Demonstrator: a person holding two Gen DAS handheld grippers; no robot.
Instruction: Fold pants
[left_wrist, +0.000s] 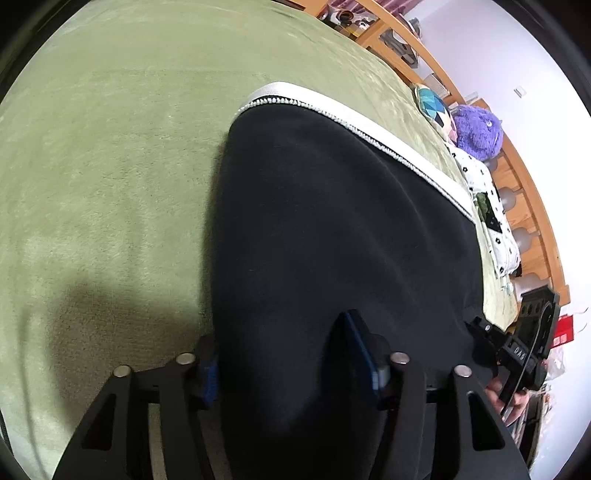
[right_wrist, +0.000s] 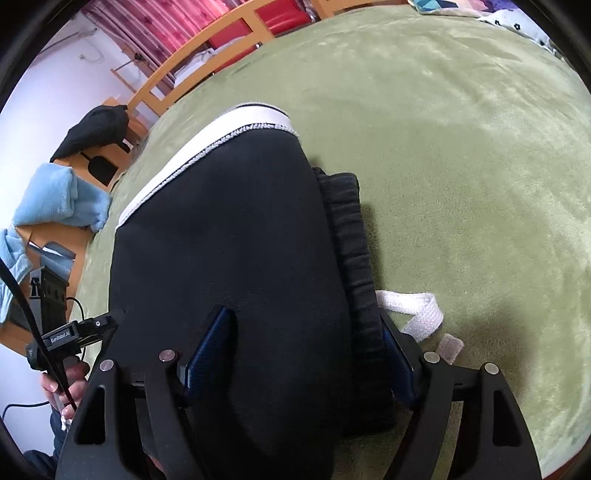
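Note:
Black pants (left_wrist: 332, 229) with a white side stripe (left_wrist: 369, 125) lie folded on a green blanket (left_wrist: 110, 166). My left gripper (left_wrist: 288, 354) straddles the near edge of the fabric, its blue-padded jaws apart with cloth between them. In the right wrist view the pants (right_wrist: 229, 240) show the stripe (right_wrist: 207, 147), the gathered black waistband (right_wrist: 351, 229) and a white drawstring (right_wrist: 417, 306). My right gripper (right_wrist: 306, 350) is also spread wide around the near edge by the waistband. The right gripper (left_wrist: 517, 350) shows in the left view, the left gripper (right_wrist: 74, 336) in the right view.
A wooden bed frame (left_wrist: 524, 192) runs along the blanket's edge, with a purple plush (left_wrist: 476, 129), a patterned cushion (left_wrist: 432, 103) and spotted white cloth (left_wrist: 491, 206). In the right view, a blue towel (right_wrist: 55, 199) and black garment (right_wrist: 96, 125) lie beyond the bed.

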